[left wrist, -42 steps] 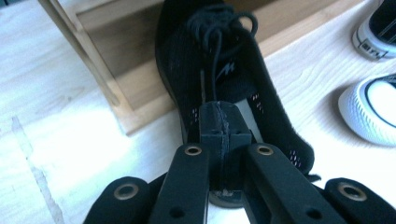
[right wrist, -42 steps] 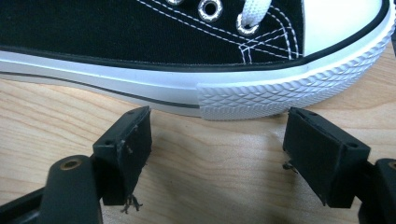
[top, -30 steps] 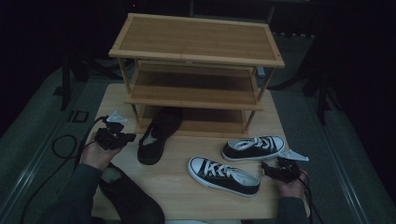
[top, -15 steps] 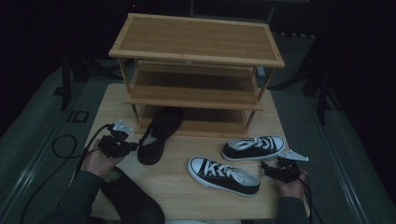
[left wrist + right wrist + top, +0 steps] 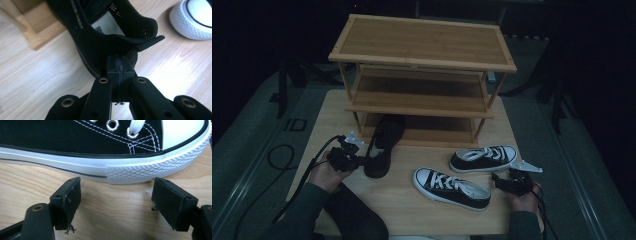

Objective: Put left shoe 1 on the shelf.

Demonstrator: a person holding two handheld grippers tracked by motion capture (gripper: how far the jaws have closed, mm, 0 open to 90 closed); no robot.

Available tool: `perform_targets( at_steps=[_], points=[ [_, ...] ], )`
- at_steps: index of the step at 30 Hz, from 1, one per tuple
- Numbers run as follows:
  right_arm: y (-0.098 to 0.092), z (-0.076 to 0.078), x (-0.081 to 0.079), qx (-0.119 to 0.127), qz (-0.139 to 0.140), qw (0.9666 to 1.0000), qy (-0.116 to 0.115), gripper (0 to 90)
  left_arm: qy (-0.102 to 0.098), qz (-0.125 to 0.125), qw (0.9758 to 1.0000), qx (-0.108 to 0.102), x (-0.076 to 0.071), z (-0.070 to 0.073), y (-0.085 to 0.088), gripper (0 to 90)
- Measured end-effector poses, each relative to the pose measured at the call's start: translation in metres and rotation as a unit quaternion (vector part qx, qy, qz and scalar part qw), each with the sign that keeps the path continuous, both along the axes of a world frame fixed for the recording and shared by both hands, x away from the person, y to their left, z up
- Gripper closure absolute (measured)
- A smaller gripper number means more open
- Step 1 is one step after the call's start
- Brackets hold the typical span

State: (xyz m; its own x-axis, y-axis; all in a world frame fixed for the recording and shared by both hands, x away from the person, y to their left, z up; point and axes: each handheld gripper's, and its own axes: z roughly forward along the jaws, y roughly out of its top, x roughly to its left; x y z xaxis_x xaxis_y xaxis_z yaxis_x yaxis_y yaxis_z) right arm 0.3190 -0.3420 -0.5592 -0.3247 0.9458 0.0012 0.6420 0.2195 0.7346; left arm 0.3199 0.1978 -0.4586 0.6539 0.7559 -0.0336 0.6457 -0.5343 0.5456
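A black mesh shoe (image 5: 382, 145) lies on the wooden table with its toe under the rack's lowest shelf. My left gripper (image 5: 358, 162) is shut, and its tips rest against the side of that shoe (image 5: 100, 37) near the heel. I see nothing between the pads of the left gripper (image 5: 120, 66). Two black sneakers with white soles lie to the right, one nearer (image 5: 452, 187) and one farther (image 5: 484, 159). My right gripper (image 5: 503, 181) sits open on the table. Between its spread jaws (image 5: 116, 195) I see the farther sneaker's white toe (image 5: 155, 167), a little apart from them.
A three-tier bamboo shoe rack (image 5: 422, 45) stands at the back of the table (image 5: 412, 215). The nearer sneaker's white toe cap (image 5: 192, 20) lies just right of the black shoe. A dark shape (image 5: 354, 217) lies at the near left edge by my left sleeve.
My left gripper has moved right and slightly down, up against the black shoe's heel side. The right gripper and all three shoes have stayed put.
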Motion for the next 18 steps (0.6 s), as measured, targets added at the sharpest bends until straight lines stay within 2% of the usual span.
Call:
perform_targets(
  at_steps=[7, 13, 18],
  points=[
    [0.0, 0.0, 0.0, 0.0, 0.0, 1.0, 0.0, 23.4, 0.003, -0.019, 0.9998, 0.004, -0.001, 0.0, -0.014, 89.8],
    [0.0, 0.0, 0.0, 0.0, 0.0, 1.0, 0.0, 23.4, 0.005, -0.032, 0.9994, 0.008, -0.01, 0.001, -0.018, 89.8],
    [0.0, 0.0, 0.0, 0.0, 0.0, 1.0, 0.0, 23.4, 0.014, -0.048, 0.9983, 0.029, -0.012, -0.007, -0.024, 89.8]
  ],
)
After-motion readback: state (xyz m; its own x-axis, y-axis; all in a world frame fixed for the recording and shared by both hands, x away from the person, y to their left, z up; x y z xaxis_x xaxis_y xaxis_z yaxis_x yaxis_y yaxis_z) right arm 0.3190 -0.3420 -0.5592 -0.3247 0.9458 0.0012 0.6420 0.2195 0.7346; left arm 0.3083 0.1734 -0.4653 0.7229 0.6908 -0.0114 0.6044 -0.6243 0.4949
